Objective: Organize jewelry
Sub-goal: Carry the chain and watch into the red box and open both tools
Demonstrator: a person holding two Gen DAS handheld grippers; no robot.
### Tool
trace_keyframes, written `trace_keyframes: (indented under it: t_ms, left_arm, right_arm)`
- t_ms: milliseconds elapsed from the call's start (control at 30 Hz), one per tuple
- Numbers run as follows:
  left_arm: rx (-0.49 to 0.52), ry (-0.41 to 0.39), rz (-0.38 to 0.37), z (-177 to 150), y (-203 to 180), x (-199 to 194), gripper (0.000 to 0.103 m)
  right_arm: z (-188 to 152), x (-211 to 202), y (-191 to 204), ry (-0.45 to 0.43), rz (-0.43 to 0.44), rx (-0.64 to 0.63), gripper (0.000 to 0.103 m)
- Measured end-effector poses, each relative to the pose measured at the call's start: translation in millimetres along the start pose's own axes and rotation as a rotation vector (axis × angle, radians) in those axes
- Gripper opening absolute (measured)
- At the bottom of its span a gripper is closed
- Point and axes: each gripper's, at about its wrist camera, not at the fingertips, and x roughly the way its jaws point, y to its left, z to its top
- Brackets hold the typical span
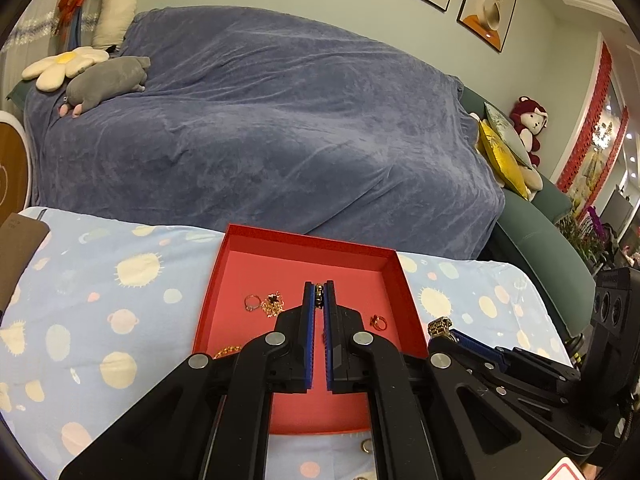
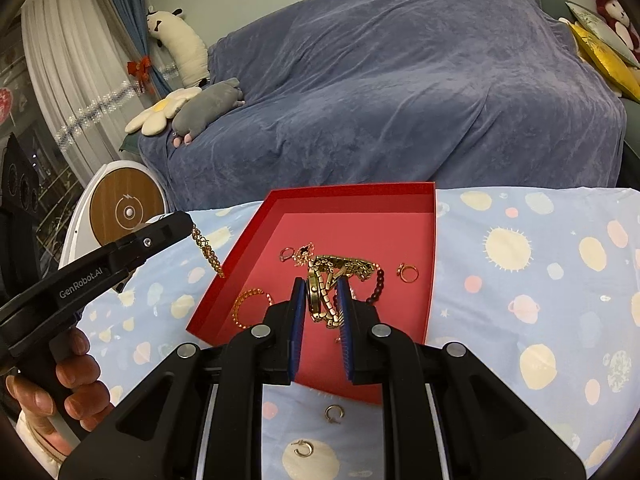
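1. Meanwhile, the right gripper [image 2: 322, 300] is clenched on a gold link bracelet [image 2: 326, 280], its jaws pinching a bunched loop while the rest of the links trail ahead over the red box [image 2: 434, 240]; a dark bead strand [image 2: 378, 284] just right of the fingers appears tangled with it and could be dragged out too.
2. To its left, the left gripper [image 2: 188, 224] is clamped on a thin gold chain [image 2: 206, 250] dangling beside the box's near-left wall; held only by its end, the chain could slip free or snag the rim.
3. Ahead of both, rings [image 2: 408, 272] and a beaded gold bracelet [image 2: 252, 306] lie loose on the box floor, easily swept aside by trailing links.
4. Below the right gripper, two small hoops [image 2: 334, 414] sit outside the box on the patterned cloth [image 2: 520, 320], at risk of being overlooked.
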Motion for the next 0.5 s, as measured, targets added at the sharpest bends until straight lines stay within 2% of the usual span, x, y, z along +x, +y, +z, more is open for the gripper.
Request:
trace_keyframes:
  t_ms: [233, 500]
  left_arm:
    - [0.028, 0.032, 0.059, 10, 8, 39, 0.002]
    - [0.025, 0.064, 0.118, 11, 25, 73, 0.002]
  right_arm:
    - [25, 36, -5, 0.004, -0.010, -0.002, 0.015]
    - [35, 75, -11, 0.025, -0.020, 0.024, 0.015]
